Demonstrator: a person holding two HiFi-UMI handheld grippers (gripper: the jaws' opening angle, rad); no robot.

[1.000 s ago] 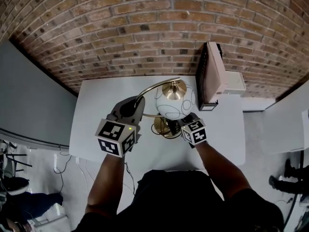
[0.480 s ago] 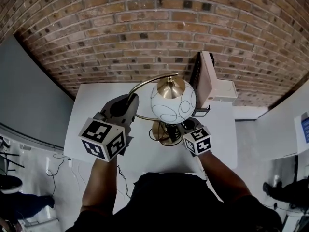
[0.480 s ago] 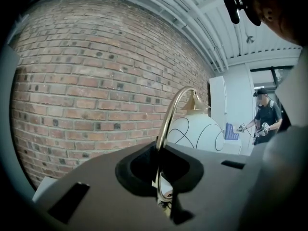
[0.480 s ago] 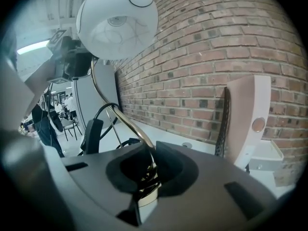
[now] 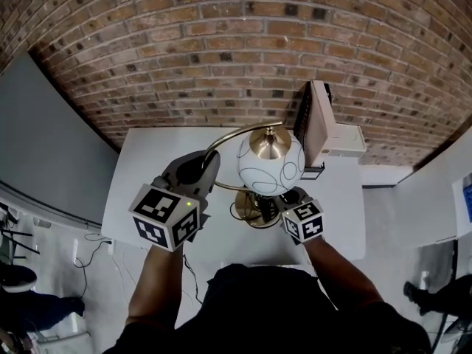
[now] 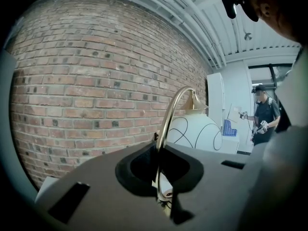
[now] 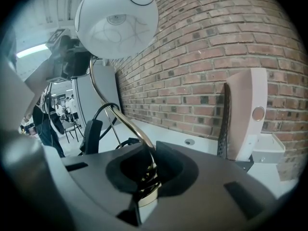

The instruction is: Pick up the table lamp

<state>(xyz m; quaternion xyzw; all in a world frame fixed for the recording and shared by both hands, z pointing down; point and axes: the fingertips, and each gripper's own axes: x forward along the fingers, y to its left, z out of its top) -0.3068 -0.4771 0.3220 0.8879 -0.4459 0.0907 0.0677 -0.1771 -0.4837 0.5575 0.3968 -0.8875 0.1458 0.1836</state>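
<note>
left gripper (image 6: 161,189): clamped shut on the curved brass arm of the table lamp (image 5: 270,165)
right gripper (image 7: 146,189): gripped the lamp's lower brass stem
table (image 5: 147,179): white, against a brick wall (image 5: 221,50)

Both bare forearms (image 5: 158,279) reach forward: left gripper (image 5: 200,167) near level, jaws clamped on the table lamp (image 5: 270,164)'s curved brass arm; right gripper (image 5: 284,198) pitched slightly down, jaws nearly together, pinching the lamp's lower stem.

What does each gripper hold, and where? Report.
The table lamp, by both: left gripper shut on its curved brass arm, right gripper shut on its lower stem.
</note>
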